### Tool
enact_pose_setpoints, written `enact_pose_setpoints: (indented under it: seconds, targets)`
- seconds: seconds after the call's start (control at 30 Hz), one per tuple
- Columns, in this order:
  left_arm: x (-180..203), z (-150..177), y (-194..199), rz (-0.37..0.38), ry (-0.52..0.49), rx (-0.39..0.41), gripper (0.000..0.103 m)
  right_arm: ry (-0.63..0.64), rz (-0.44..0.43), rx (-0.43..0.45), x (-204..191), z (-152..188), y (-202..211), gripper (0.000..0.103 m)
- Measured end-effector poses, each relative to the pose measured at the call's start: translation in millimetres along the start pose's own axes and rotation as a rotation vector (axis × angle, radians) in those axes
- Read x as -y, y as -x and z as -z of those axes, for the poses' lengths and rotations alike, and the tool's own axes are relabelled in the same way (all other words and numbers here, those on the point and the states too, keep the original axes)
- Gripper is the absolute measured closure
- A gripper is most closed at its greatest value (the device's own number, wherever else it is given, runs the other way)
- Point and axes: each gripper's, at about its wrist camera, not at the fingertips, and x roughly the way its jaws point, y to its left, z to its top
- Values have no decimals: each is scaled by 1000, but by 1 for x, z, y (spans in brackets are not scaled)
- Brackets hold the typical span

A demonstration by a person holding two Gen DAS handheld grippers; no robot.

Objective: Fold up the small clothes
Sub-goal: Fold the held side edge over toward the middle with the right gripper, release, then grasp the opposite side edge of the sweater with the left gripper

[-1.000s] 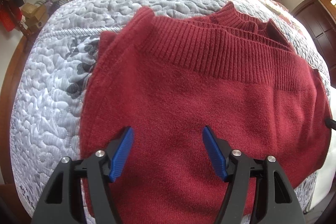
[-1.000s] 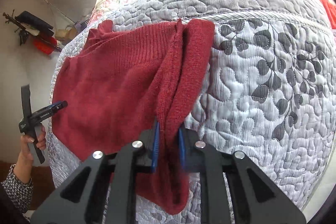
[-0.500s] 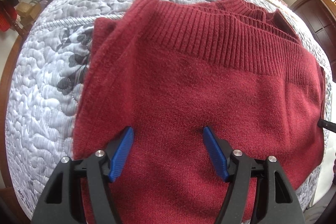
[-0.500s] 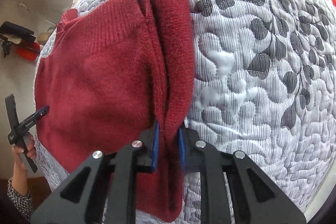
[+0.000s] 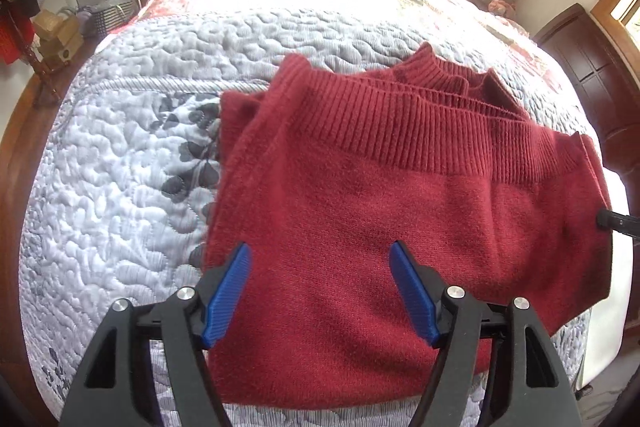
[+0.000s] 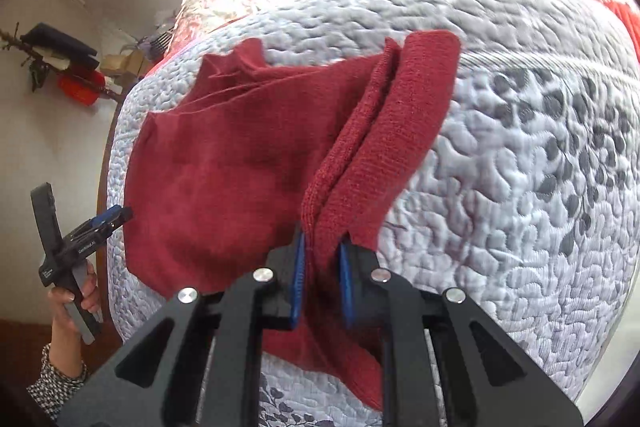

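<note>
- One red sweater [image 5: 380, 211] is the only garment in view, lying on the grey quilted bedspread [image 5: 120, 187] near the foot of the bed.
- Most of the folding looks done, as I judge it: the sweater already sits as a compact, roughly rectangular stack, with its ribbed hem band [image 5: 420, 127] laid across the upper layer and the collar [image 5: 436, 71] peeking out behind it.
- In the left wrist view the left gripper [image 5: 320, 287] hovers over the near part of the stack with its blue fingers [image 5: 228, 291] spread wide and holding nothing; whether the tips touch the knit I cannot tell.
- In the right wrist view the right gripper [image 6: 322, 279] has its fingers [image 6: 298, 279] pinched narrow on the side edge of the sweater [image 6: 224, 179], and a thick doubled fold [image 6: 392, 131] rises from the grip, lifted off the bedspread [image 6: 540, 187].
- That lifted edge is what is left: it probably needs to be laid over or tucked flat, then let go, before the stack is neat.
- A person's hand [image 6: 74, 301] holds the left gripper's handle at the far side of the sweater, its blue tip just beside the cloth edge.
- No other clothes waiting to be folded show in either view, so I cannot say how many remain.
- Clutter stands by the wall past the bed corner, well apart from the work.
</note>
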Motion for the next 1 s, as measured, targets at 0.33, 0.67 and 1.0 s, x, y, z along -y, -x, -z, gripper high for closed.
enact_pose_setpoints:
  seconds: [0.33,0.67,1.0]
  targets:
    - [-20,15,10,13,37,-1,31,132,7,-92,-107,-5,-73,89]
    - [-6,13,9,45,26,-10,31,124,-83,-131,-116,-2,-103,65]
    - [52,-13,1,219,49,-36,29,90,-83,34,-70,5,-8,64]
